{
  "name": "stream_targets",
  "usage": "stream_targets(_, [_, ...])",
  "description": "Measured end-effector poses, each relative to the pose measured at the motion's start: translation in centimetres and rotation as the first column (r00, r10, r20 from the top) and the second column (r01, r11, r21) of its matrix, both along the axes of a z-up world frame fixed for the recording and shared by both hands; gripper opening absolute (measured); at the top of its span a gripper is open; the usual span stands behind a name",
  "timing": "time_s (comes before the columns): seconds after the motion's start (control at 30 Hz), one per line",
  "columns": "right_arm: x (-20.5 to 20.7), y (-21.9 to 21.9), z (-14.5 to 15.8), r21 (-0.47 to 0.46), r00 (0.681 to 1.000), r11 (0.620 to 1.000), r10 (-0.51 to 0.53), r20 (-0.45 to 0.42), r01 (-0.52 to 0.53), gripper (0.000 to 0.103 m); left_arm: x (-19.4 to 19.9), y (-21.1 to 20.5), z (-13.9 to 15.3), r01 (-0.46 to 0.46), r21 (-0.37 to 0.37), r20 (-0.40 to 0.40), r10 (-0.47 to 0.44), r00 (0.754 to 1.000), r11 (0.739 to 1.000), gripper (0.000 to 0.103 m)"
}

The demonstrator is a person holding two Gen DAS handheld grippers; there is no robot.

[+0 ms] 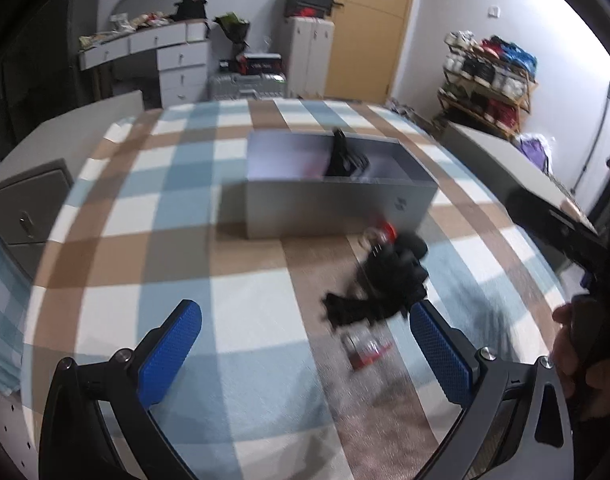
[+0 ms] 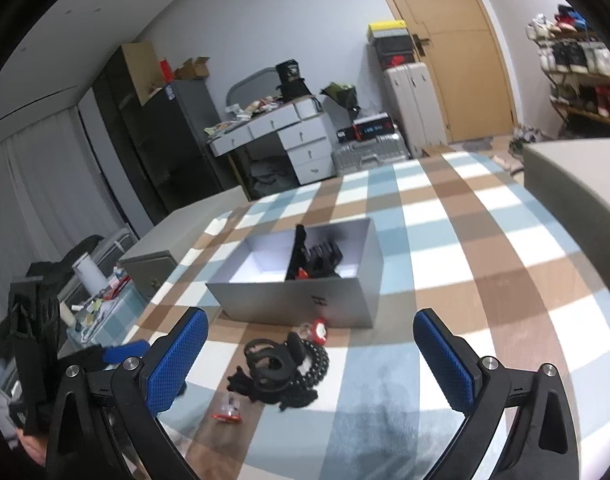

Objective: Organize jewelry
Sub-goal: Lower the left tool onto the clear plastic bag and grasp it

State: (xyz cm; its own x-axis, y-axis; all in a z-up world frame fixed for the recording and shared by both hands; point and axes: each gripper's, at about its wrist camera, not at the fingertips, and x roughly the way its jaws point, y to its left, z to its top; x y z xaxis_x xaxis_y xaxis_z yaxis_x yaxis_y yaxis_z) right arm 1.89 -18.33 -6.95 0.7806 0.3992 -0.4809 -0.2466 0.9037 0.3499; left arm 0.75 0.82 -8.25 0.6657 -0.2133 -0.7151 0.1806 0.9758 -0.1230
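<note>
The pile of black jewelry (image 2: 283, 372) is lying on the checked cloth (image 2: 445, 240), just in front of the grey box (image 2: 305, 300); beads and rings are tangled together, and I cannot tell single pieces apart. A small red piece (image 2: 319, 330) is sitting between the pile and the box wall, and another red-and-clear piece (image 2: 227, 410) is lying on the near side. More dark items (image 2: 315, 258) are resting inside the box. I am holding my right gripper (image 2: 311, 364) released, jaws wide, over the pile without touching it. My left gripper (image 1: 305, 352) is also standing spread wide, nothing between its pads, the pile just beyond its right finger.
</note>
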Motion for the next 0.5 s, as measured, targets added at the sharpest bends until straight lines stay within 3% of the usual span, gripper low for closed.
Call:
stream_targets(0.2, [0.0, 0.1, -0.5, -0.012, 1.0, 1.0, 0.001, -0.01, -0.001, 0.103, -0.2, -1.4, -1.2, 0.04, 0.028, -0.044, -0.039, 0.998, 0.999, 0.102])
stream_targets(0.37, [-0.1, -0.3, -0.8, -0.02, 1.0, 1.0, -0.002, -0.017, 0.002, 0.103, 0.2, -1.9, -2.4, 0.114, -0.037, -0.145, -0.118, 0.982, 0.993, 0.101])
stream_targets(0.5, [-0.1, -0.7, -1.1, -0.007, 1.0, 1.0, -0.01, -0.027, 0.009, 0.103, 0.0, -2.1, -2.5, 0.145, -0.044, -0.149, -0.151, 0.977, 0.988, 0.101])
